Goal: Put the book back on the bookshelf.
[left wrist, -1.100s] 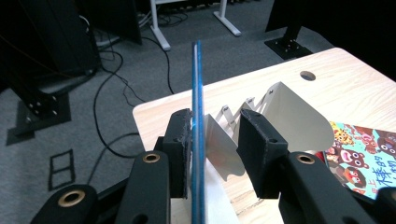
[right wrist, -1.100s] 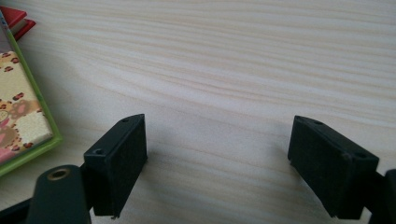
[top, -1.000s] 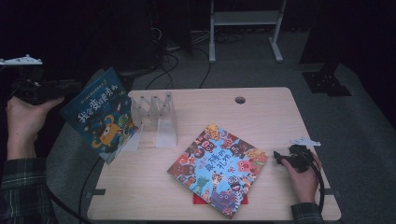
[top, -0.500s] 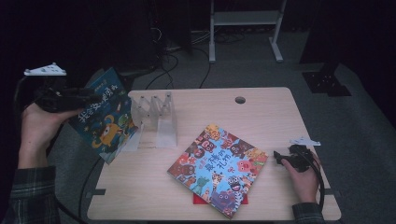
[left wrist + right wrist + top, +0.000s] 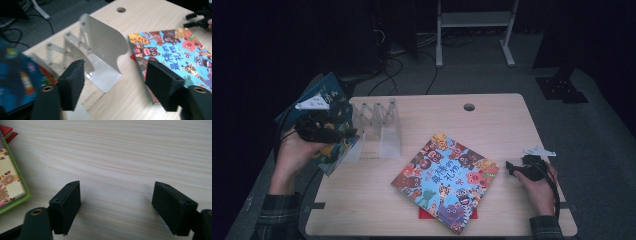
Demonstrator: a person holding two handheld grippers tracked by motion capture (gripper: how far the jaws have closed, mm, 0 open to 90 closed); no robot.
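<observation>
Left claw hovers at the counter's left edge, held in the left hand. Its jaws stand apart and have just been opening; nothing is between them. In the left gripper view the pads frame the clear folding book rack, with no contact.

Dark blue picture book leans tilted against the left end of the rack, partly past the counter's edge, directly behind and beside the left claw. Whether claw and book touch cannot be told from above.

Second picture book, bright cover with animal faces, lies flat near the counter's middle front, turned at an angle. A red book peeks out beneath its lower edge.

Right claw rests low at the counter's right side in the right hand, released, jaws wide over bare wood. It points toward the flat book's edge, near but apart.
</observation>
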